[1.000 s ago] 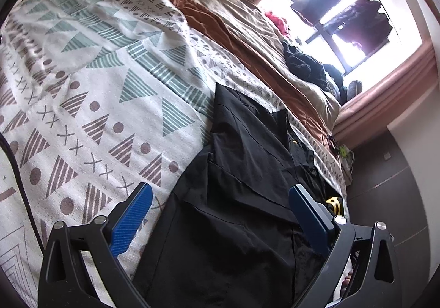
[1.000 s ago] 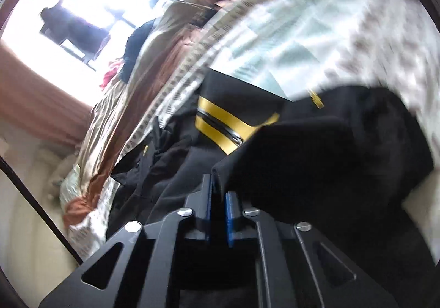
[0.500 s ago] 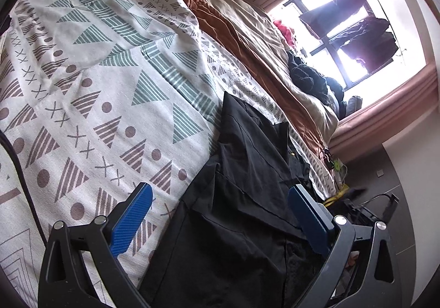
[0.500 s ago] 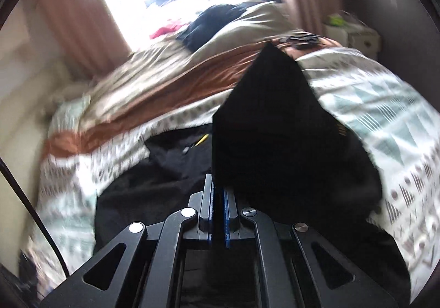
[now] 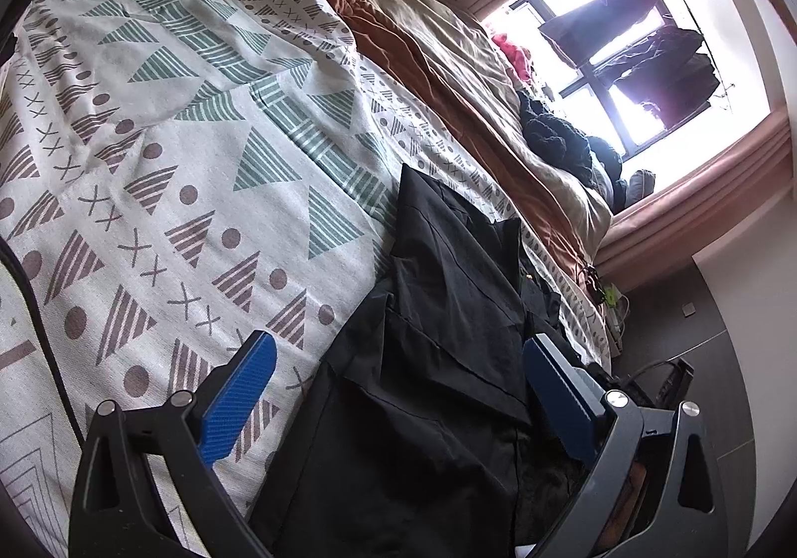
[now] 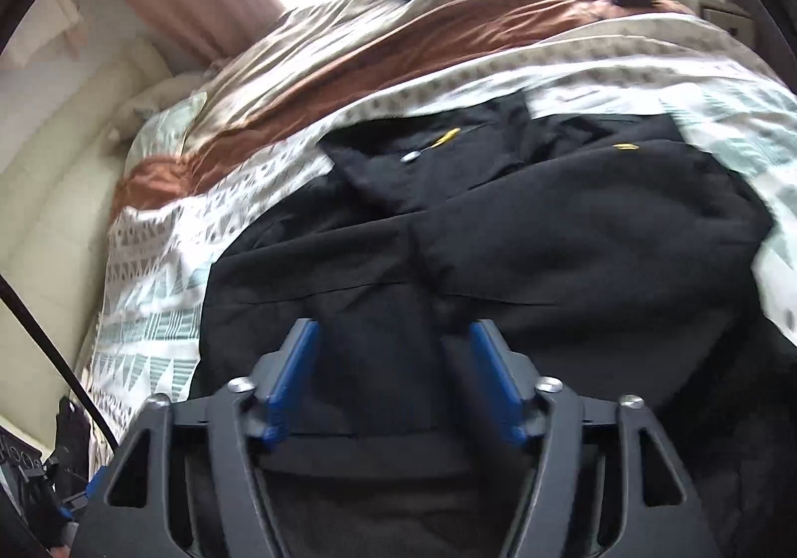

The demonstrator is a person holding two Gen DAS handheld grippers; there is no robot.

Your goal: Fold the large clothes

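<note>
- Left gripper: we hold it with its jaws spread wide, blue pads well apart, nothing between them; black frame low in the view.
- Right gripper: we hold it with its jaws parted, blue pads facing each other, gripping nothing.

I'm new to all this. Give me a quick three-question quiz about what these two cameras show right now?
1. True or false: the right gripper is clamped on the black jacket.
2. What does the jacket lie on? A) bare floor B) patterned bedspread C) chair
3. Fill in: the left gripper has its blue fingers spread ____.

Key: 1 false, its fingers stand apart; 2 B; 3 open.
</note>
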